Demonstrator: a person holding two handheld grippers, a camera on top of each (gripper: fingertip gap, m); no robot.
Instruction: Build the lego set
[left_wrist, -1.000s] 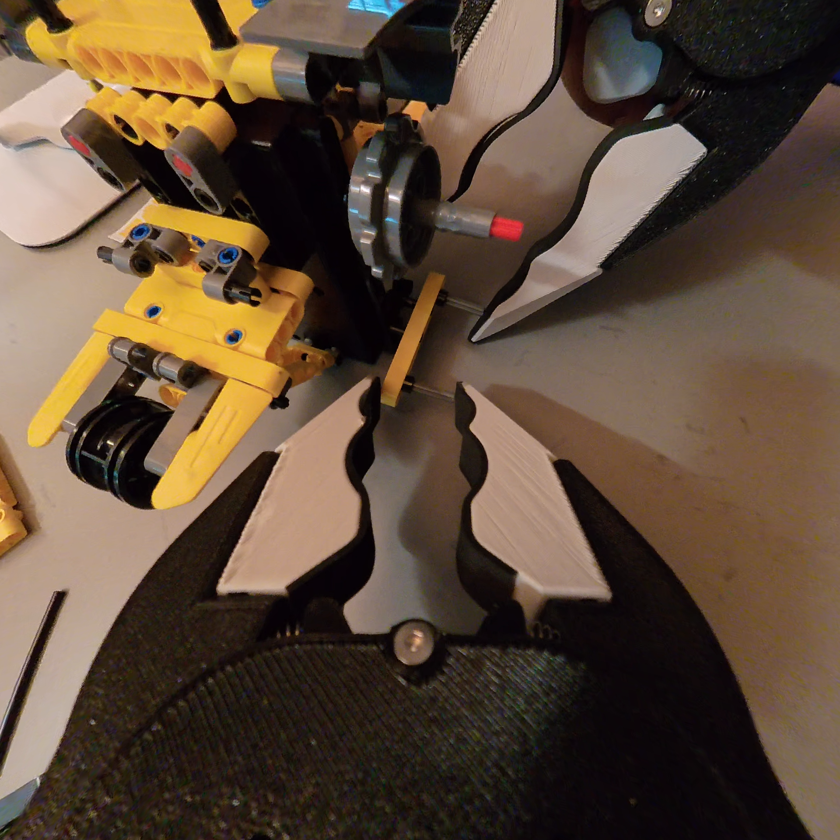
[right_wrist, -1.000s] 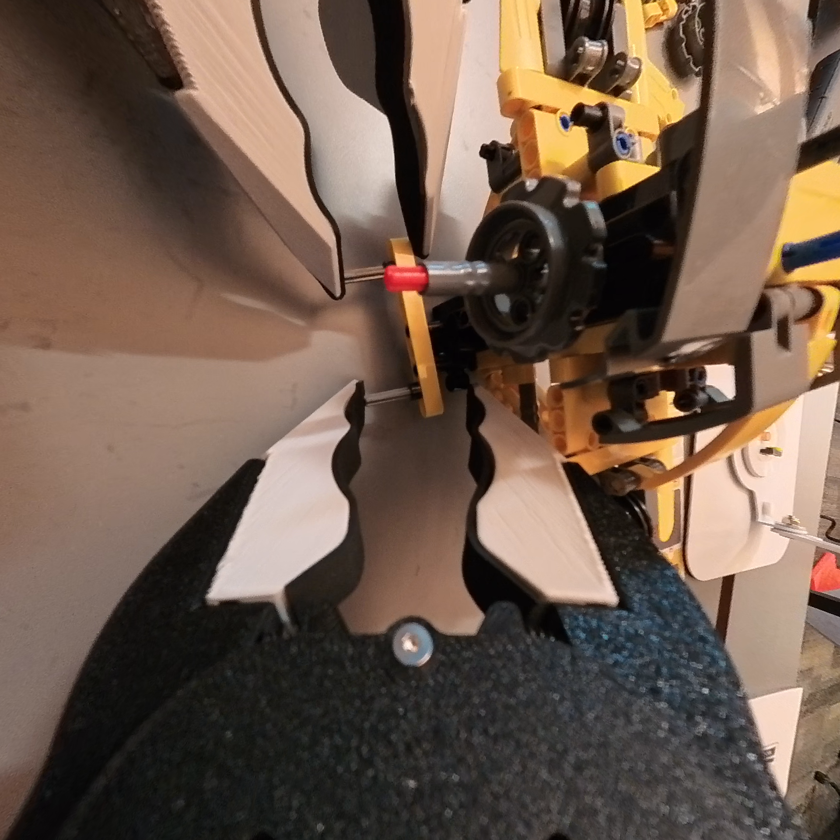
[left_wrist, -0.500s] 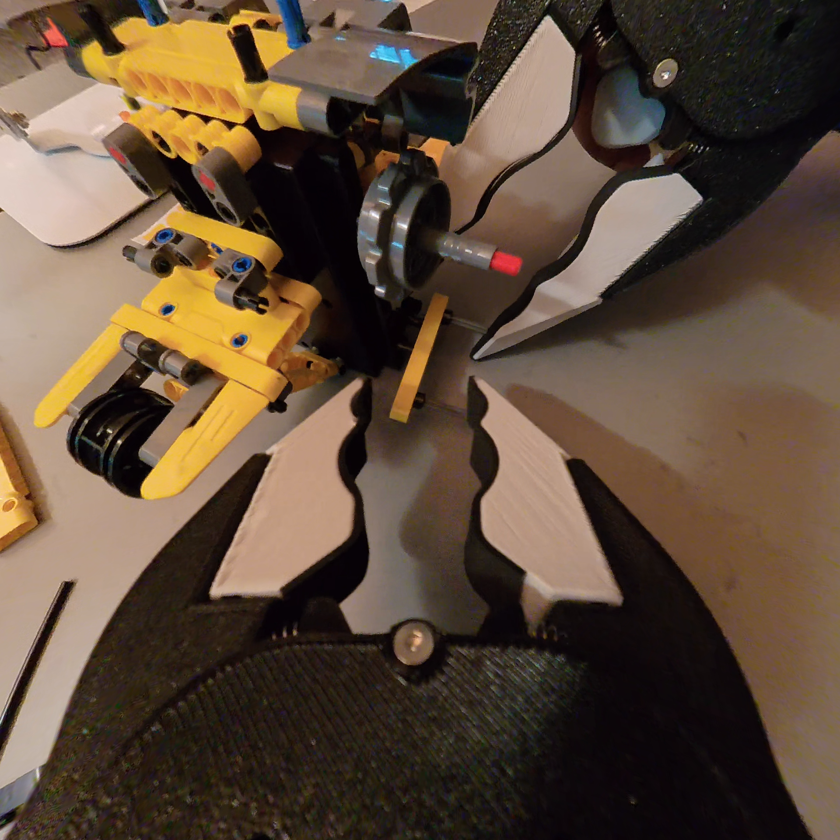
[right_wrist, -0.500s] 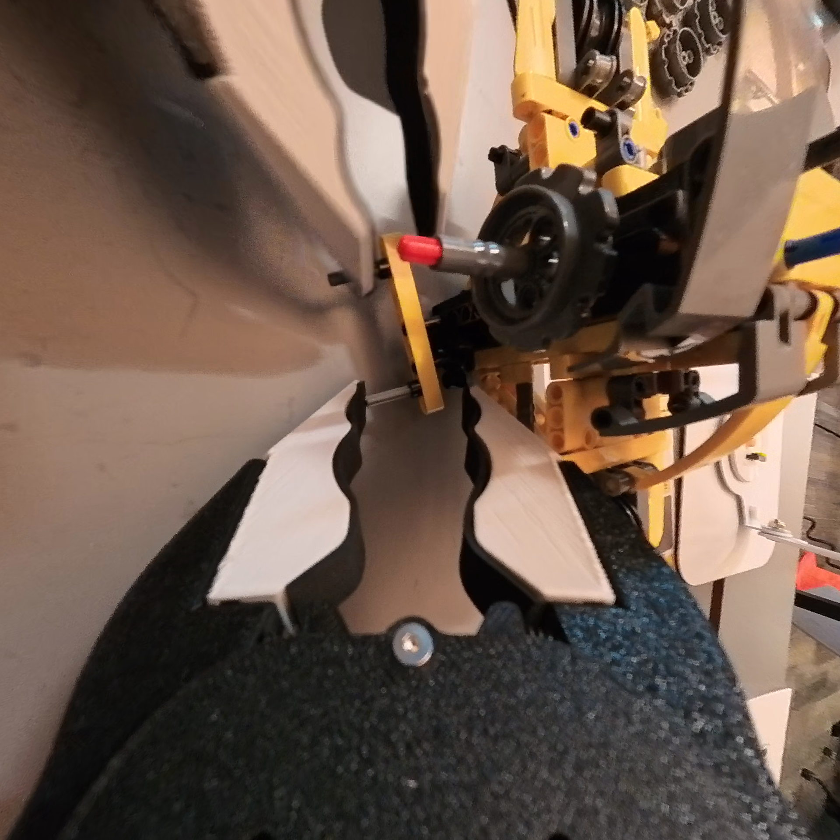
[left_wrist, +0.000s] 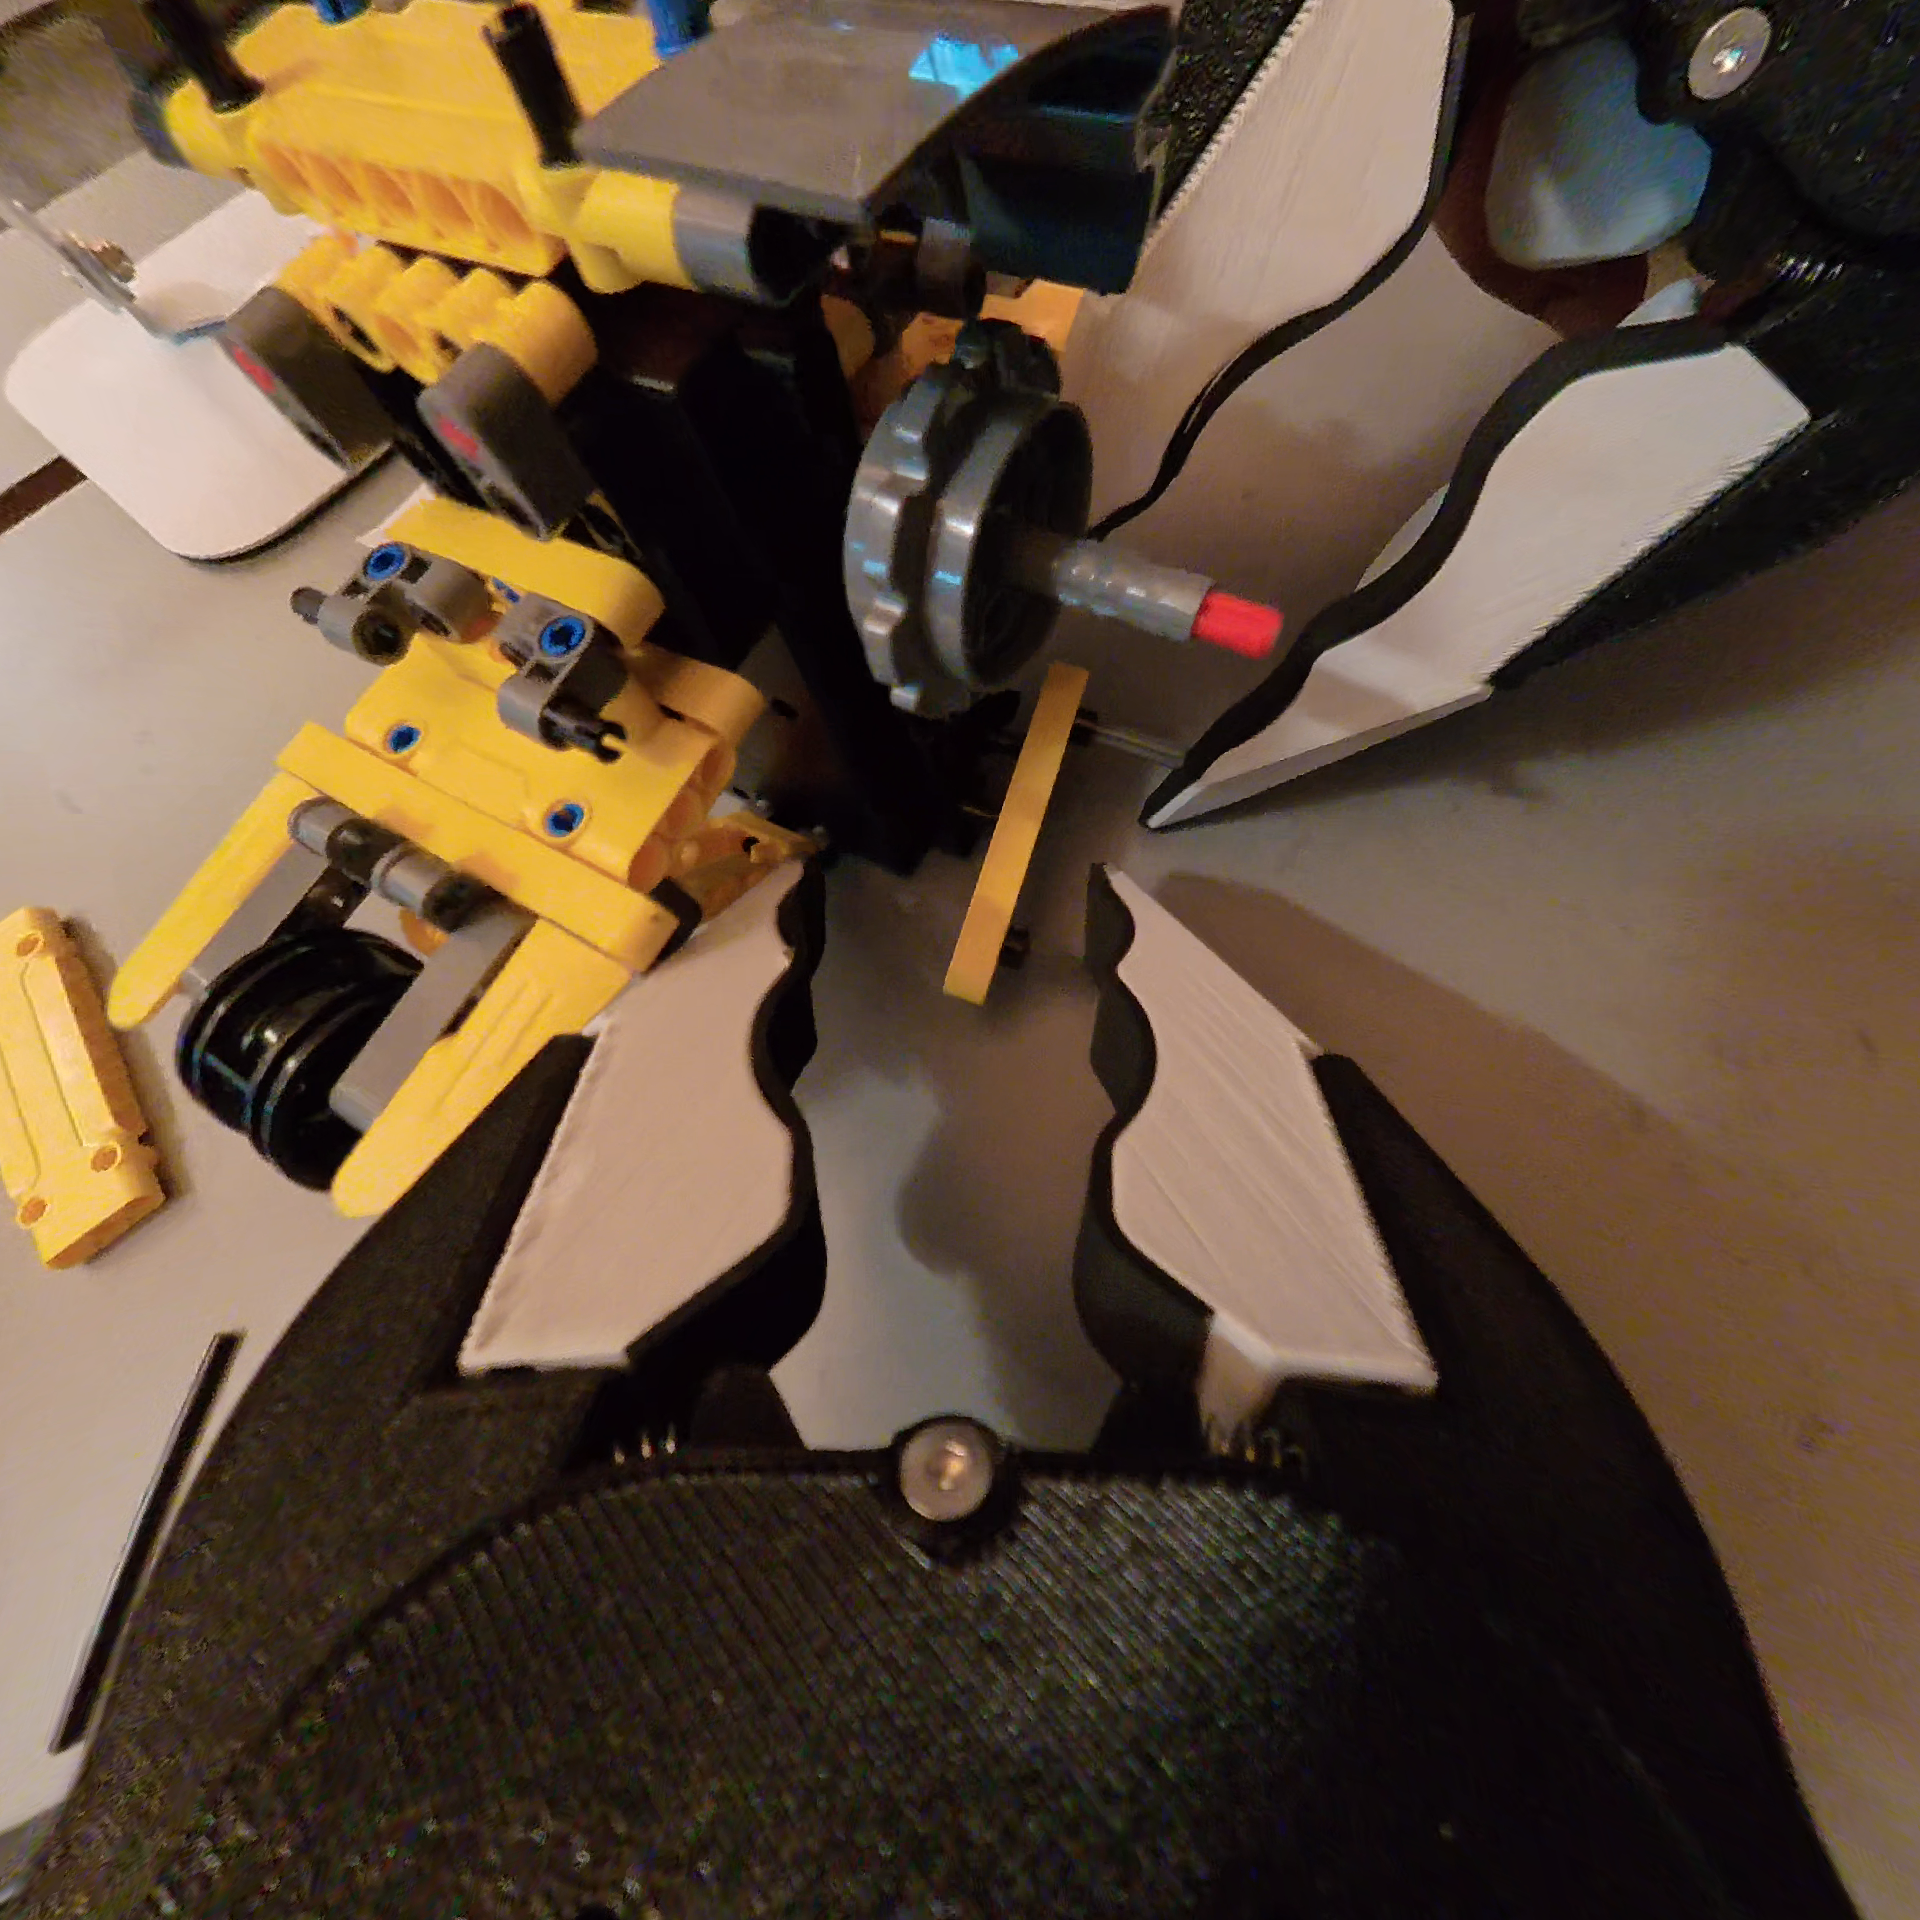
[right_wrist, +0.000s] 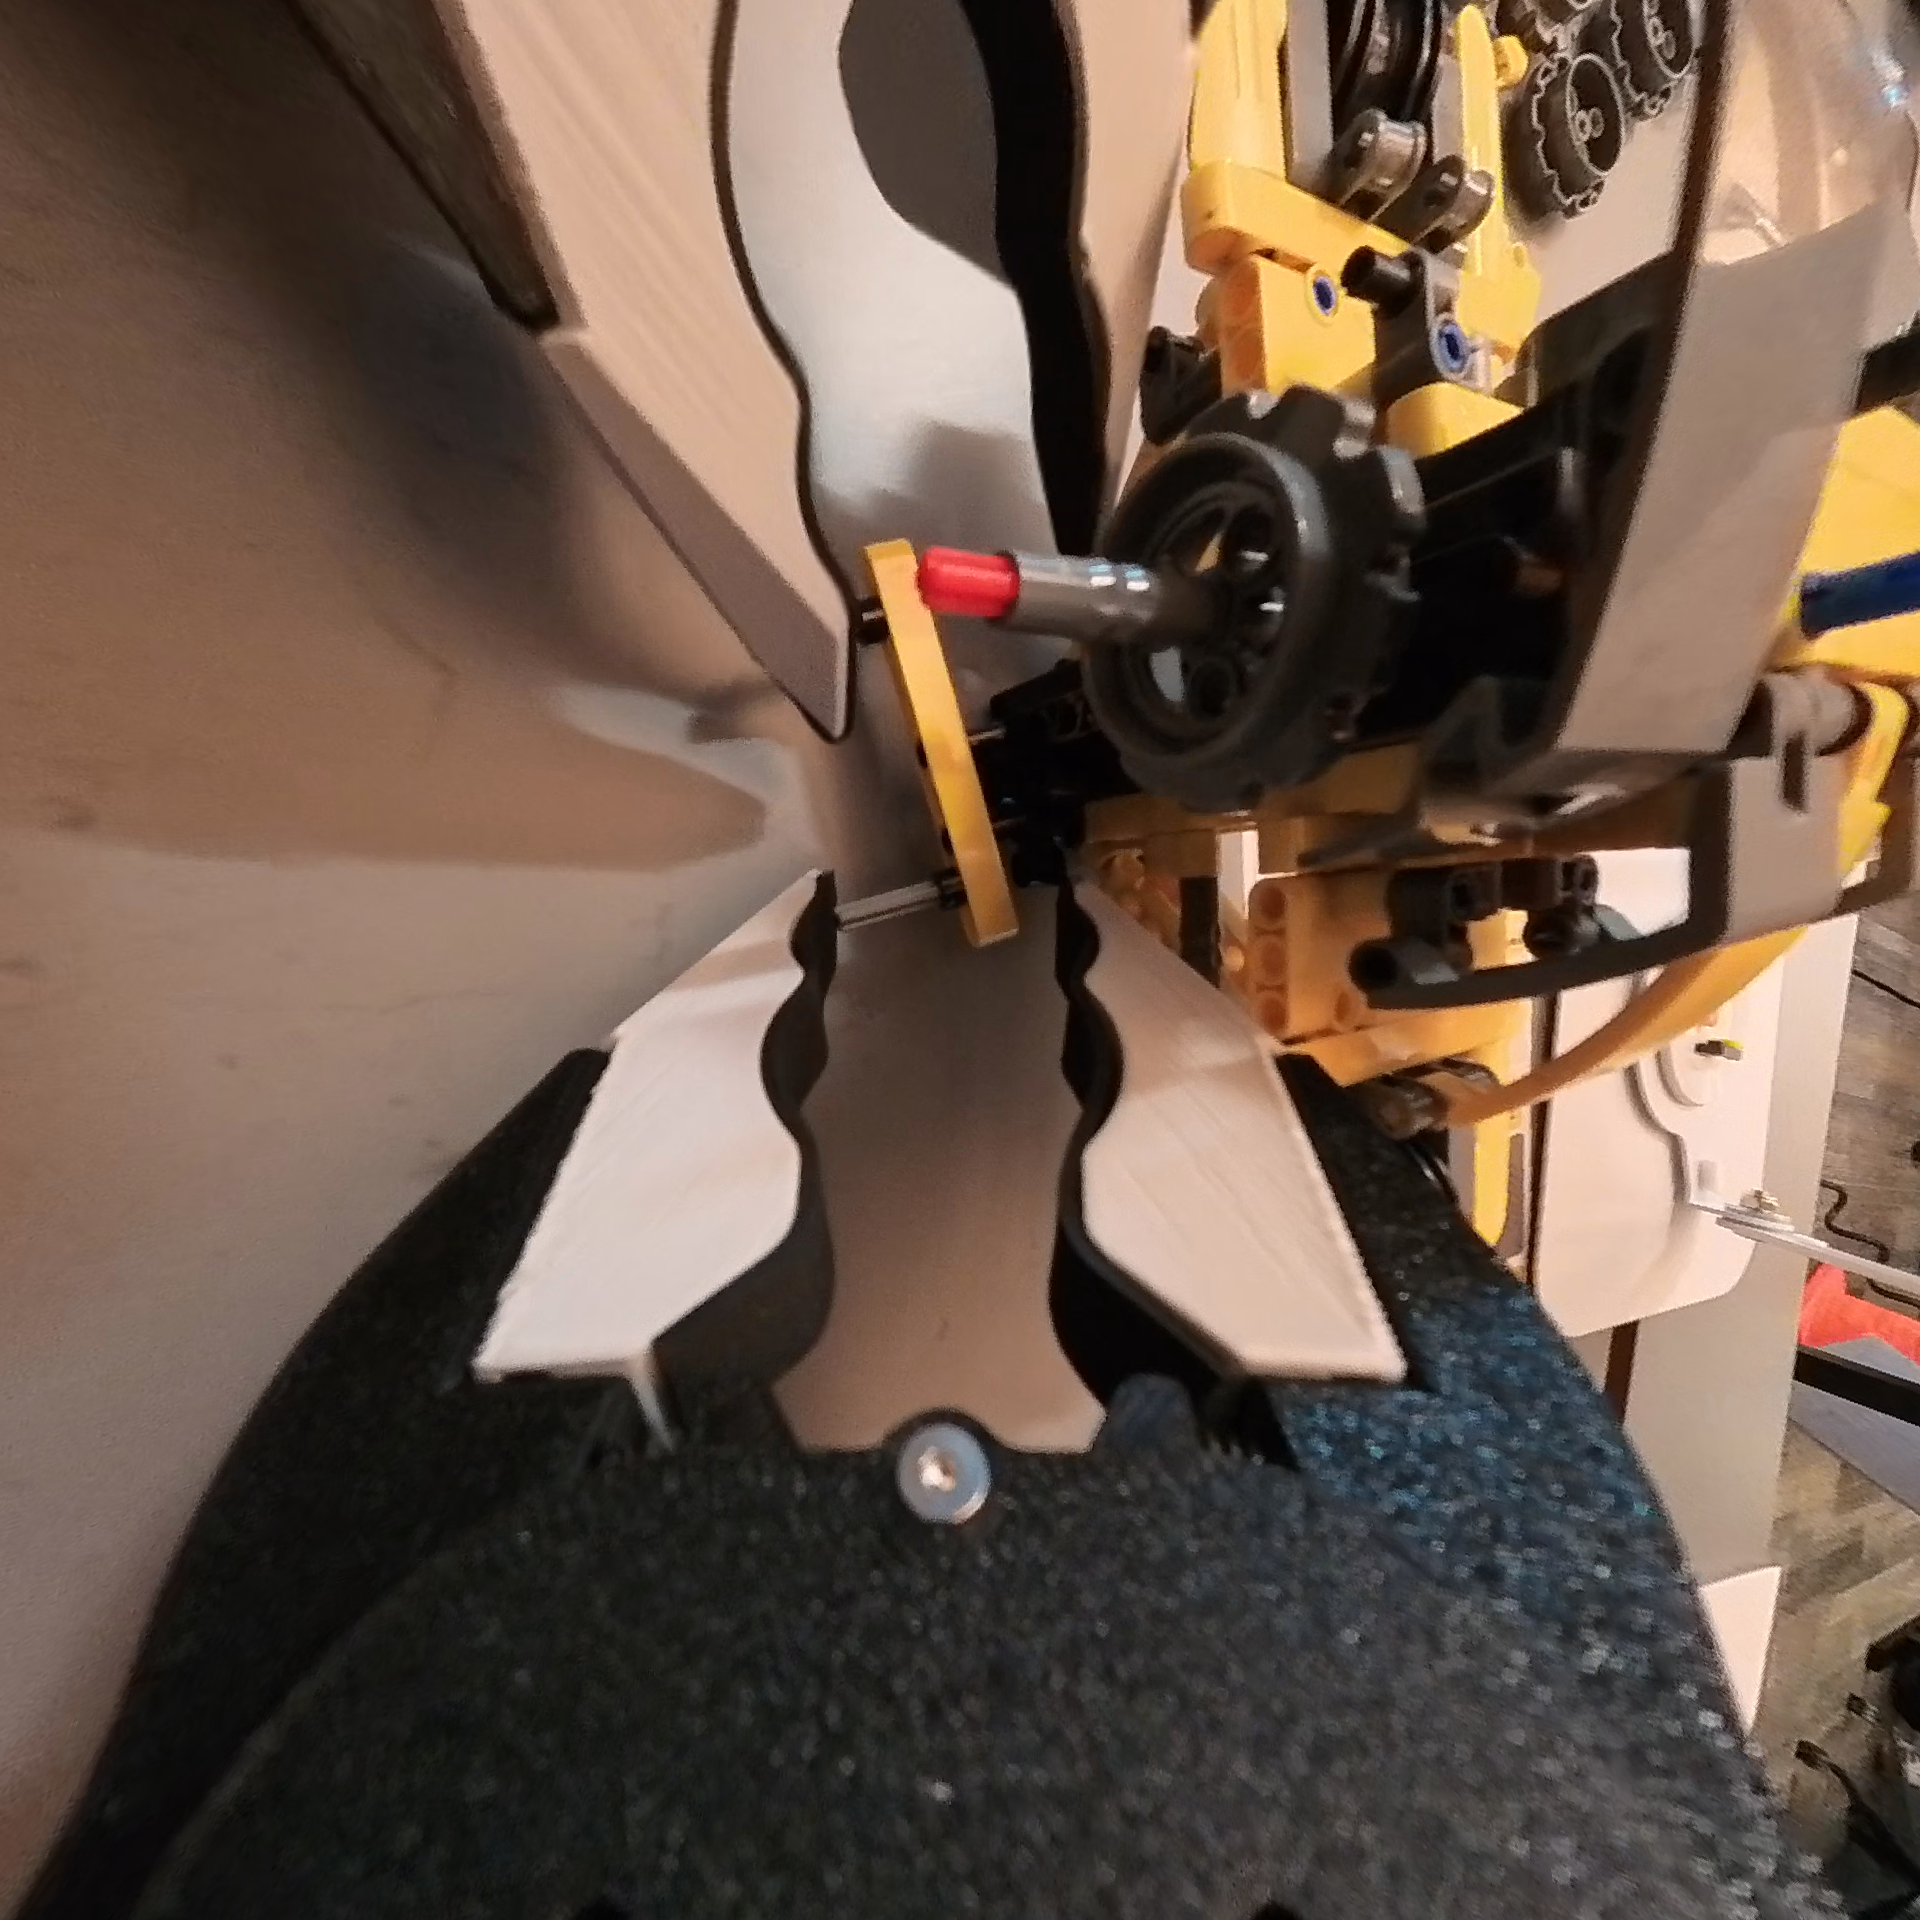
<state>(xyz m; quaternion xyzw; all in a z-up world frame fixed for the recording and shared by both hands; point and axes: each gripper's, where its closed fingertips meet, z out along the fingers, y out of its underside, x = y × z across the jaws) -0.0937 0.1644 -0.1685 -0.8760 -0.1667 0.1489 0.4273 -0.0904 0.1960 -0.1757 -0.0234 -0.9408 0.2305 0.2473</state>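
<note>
Standing on edge just ahead of the left gripper (left_wrist: 951, 904), a thin yellow beam (left_wrist: 1013, 831) is seen between its parted, empty jaws, long axis running away towards the right gripper (right_wrist: 940, 904), likewise parted and empty, at the beam's far end.

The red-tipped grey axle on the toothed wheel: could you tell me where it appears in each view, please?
Left wrist view: red-tipped axle right of centre, upper half, pointing right.
Right wrist view: red-tipped axle at centre, upper half, pointing left.
Shared landmark: the yellow beam just below it.
</note>
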